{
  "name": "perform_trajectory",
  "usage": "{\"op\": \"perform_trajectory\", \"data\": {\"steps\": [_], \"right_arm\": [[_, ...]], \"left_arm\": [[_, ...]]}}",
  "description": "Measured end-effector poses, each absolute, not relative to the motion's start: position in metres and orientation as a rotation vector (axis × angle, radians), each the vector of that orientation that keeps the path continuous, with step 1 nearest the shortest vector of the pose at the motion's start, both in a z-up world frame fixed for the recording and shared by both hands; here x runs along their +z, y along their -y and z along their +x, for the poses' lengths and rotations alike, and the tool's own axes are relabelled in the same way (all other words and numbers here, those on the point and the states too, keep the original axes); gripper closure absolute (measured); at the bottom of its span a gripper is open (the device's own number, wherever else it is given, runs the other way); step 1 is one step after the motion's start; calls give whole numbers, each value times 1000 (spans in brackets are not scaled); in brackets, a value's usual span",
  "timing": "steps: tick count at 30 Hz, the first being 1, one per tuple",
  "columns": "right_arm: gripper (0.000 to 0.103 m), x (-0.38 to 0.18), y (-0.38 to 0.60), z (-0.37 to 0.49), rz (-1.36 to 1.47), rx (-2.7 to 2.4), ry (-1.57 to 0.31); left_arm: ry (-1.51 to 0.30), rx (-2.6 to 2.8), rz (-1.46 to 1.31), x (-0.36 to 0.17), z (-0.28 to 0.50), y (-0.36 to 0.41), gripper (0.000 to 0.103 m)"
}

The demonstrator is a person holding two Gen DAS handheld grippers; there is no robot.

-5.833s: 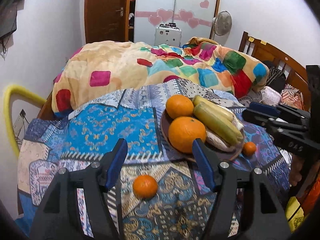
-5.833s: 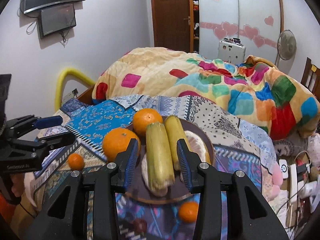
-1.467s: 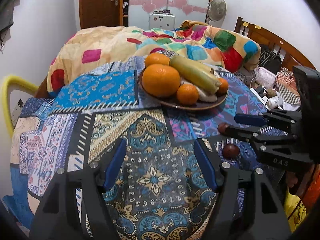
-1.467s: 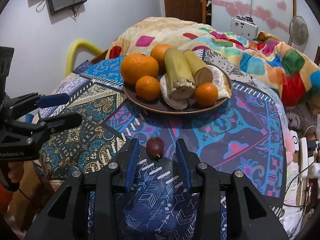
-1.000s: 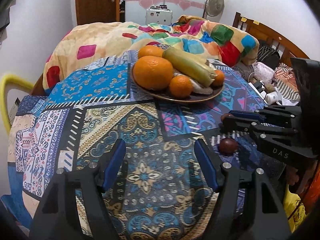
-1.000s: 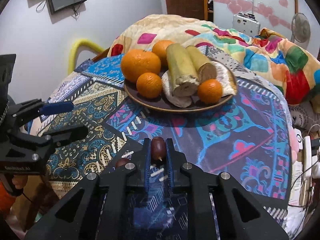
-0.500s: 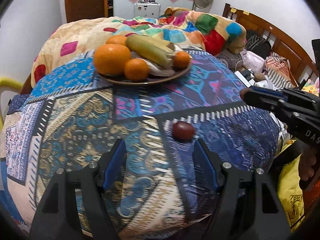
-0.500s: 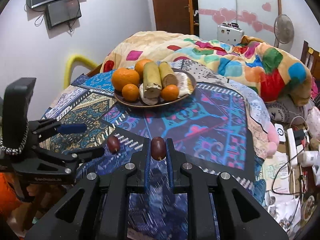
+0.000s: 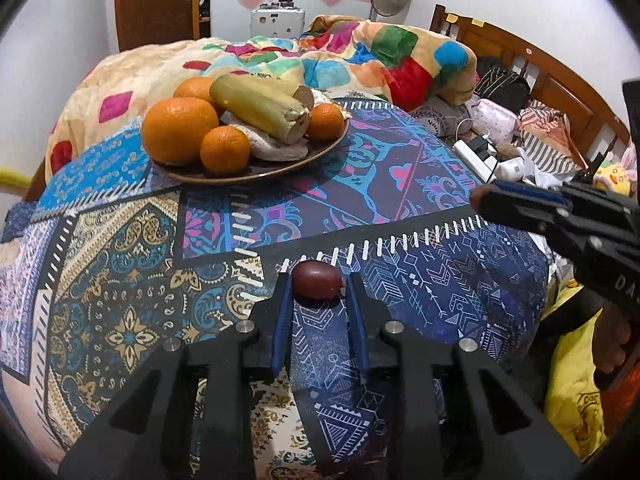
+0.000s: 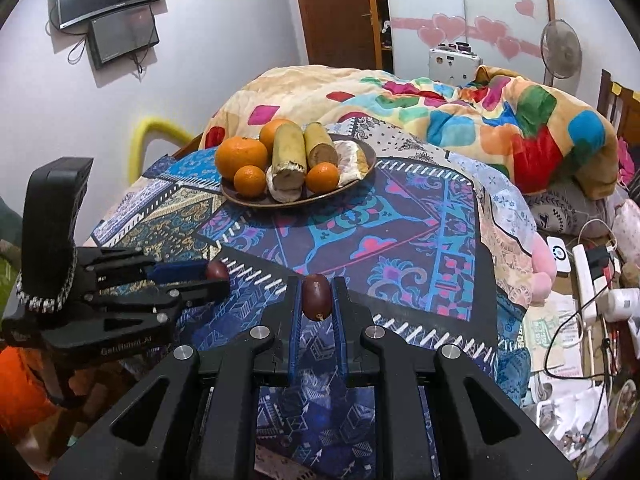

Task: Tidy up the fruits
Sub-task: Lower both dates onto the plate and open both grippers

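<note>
A brown plate (image 9: 320, 152) on the patterned cloth holds several oranges (image 9: 180, 130) and two corn cobs (image 9: 256, 106); it also shows in the right wrist view (image 10: 248, 201). My left gripper (image 9: 318, 286) has its jaws closed around a dark red fruit (image 9: 316, 280) that rests on the cloth. In the right wrist view the left gripper (image 10: 218, 276) shows that fruit (image 10: 217, 269) at its tips. My right gripper (image 10: 316, 296) is shut on a second dark red fruit (image 10: 316, 295) and holds it above the cloth. The right gripper (image 9: 480, 200) is at the right of the left wrist view.
A colourful duvet (image 10: 460, 116) lies behind the plate. Cables, a power strip (image 10: 584, 272) and clutter lie off the cloth's right edge. A yellow padded rail (image 10: 156, 132) stands at the left. A wooden headboard (image 9: 520, 64) is far right.
My left gripper moved forward and closed around the dark fruit on the cloth. My right gripper still holds its fruit, lifted off the cloth.
</note>
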State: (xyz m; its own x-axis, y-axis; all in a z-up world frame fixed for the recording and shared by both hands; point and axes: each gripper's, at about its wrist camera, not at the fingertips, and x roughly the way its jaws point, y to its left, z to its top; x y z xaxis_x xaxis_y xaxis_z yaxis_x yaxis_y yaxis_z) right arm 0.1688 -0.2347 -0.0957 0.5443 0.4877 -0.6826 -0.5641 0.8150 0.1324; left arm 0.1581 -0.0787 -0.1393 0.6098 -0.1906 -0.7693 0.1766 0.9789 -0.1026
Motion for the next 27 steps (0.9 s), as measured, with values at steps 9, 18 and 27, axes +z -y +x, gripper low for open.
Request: {"op": "perform_trajectory", "data": {"steps": [9, 18, 27], "right_arm": [[90, -90, 221, 182, -104, 635, -752], [90, -87, 194, 211, -104, 649, -726], [90, -83, 167, 245, -121, 632, -707]], "left_arm": [[-861, -208, -36, -130, 167, 62, 76], [-794, -173, -50, -105, 194, 27, 76], [-748, -172, -30, -89, 233, 19, 76]]}}
